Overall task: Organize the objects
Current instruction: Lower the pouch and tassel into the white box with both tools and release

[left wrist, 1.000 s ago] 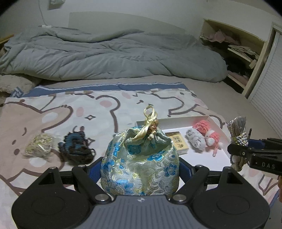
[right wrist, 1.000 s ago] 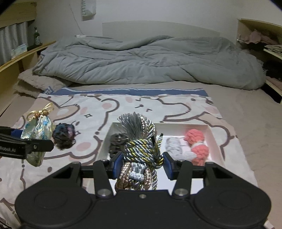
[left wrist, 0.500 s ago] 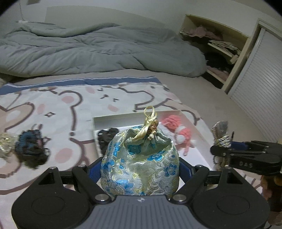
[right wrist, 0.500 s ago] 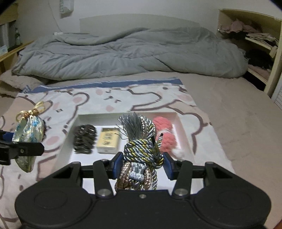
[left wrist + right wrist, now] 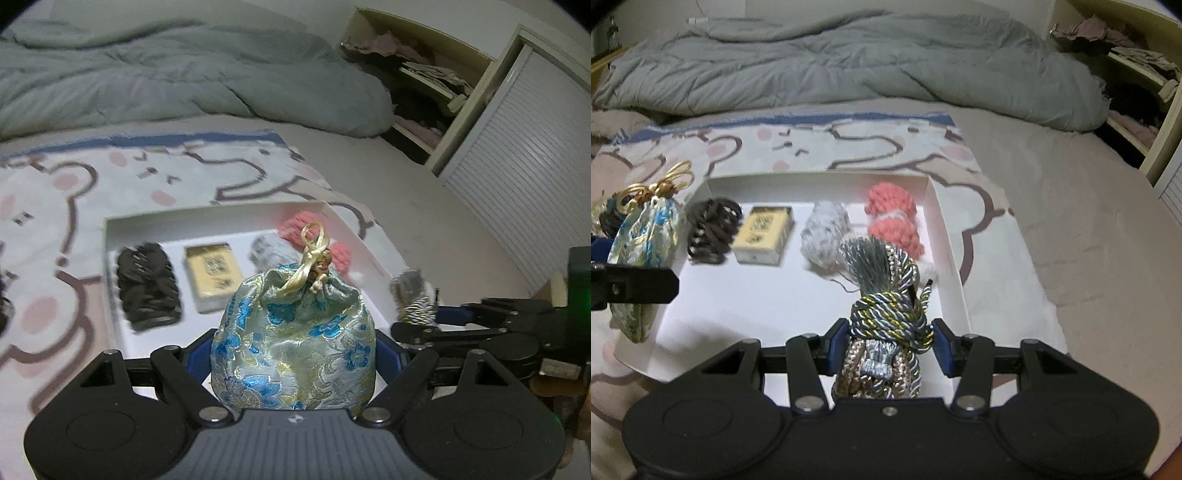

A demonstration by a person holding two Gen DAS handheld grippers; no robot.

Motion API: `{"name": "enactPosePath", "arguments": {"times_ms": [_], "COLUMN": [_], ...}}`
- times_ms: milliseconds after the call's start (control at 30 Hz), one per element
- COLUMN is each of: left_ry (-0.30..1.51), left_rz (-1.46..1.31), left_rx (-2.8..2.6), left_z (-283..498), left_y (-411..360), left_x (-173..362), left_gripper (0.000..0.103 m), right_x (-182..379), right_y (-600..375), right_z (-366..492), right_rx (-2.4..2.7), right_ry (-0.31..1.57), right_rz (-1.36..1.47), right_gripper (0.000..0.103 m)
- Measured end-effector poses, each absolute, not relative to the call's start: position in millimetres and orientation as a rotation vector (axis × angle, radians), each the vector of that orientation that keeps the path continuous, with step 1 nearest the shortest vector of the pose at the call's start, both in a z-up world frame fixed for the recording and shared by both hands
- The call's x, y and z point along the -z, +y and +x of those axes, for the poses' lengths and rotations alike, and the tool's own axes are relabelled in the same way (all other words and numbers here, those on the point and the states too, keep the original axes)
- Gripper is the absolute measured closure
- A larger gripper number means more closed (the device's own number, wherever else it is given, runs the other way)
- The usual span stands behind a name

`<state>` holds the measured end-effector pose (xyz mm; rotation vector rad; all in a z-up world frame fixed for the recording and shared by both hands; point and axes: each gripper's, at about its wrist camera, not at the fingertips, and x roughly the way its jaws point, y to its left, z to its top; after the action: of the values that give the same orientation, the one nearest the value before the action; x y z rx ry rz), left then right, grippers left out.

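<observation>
My left gripper (image 5: 293, 350) is shut on a blue-and-gold brocade pouch (image 5: 295, 343) with a gold cord, held above the near edge of the white tray (image 5: 207, 214). In the right wrist view the same pouch (image 5: 646, 240) hangs at the tray's left side. My right gripper (image 5: 888, 339) is shut on a bundle of grey, gold and silver twisted cord (image 5: 890, 310) over the tray's near right corner (image 5: 956, 291). Inside the tray lie a dark hair claw (image 5: 713, 229), a cream patterned box (image 5: 764, 234), a grey knitted piece (image 5: 825, 230) and a coral knitted piece (image 5: 894, 218).
The tray rests on a bear-print blanket (image 5: 849, 144) spread over a beige bed. A rumpled grey duvet (image 5: 849, 62) lies behind. Open shelves with clothes (image 5: 417, 77) and a slatted door (image 5: 528, 177) stand at the right.
Both grippers have moved toward the tray and sunk lower, each keeping its load. The tray now looms larger, and the loose items left of it have slid out of the left wrist view.
</observation>
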<state>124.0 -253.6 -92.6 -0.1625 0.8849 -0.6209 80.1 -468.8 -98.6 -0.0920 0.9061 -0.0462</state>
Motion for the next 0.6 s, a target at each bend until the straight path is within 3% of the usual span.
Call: {"name": "enactPosePath", "arguments": {"times_ms": [467, 533, 600], "left_ry": [0.946, 0.979, 1.005], "left_rz": [-0.246, -0.271, -0.278], "left_rx": [0.712, 0.733, 0.725], "left_z": [142, 145, 147], "left_y": [-287, -289, -289], "left_x": [127, 133, 137], "left_gripper": [0.018, 0.006, 0.002], "right_x": [116, 118, 119], "right_y": [-475, -477, -479], "right_z": [94, 95, 96], "right_rx": [0.059, 0.062, 0.074], "right_ry": [0.939, 0.947, 0.953], "right_rz": [-0.115, -0.110, -0.097], "right_gripper": [0.054, 0.054, 0.051]}}
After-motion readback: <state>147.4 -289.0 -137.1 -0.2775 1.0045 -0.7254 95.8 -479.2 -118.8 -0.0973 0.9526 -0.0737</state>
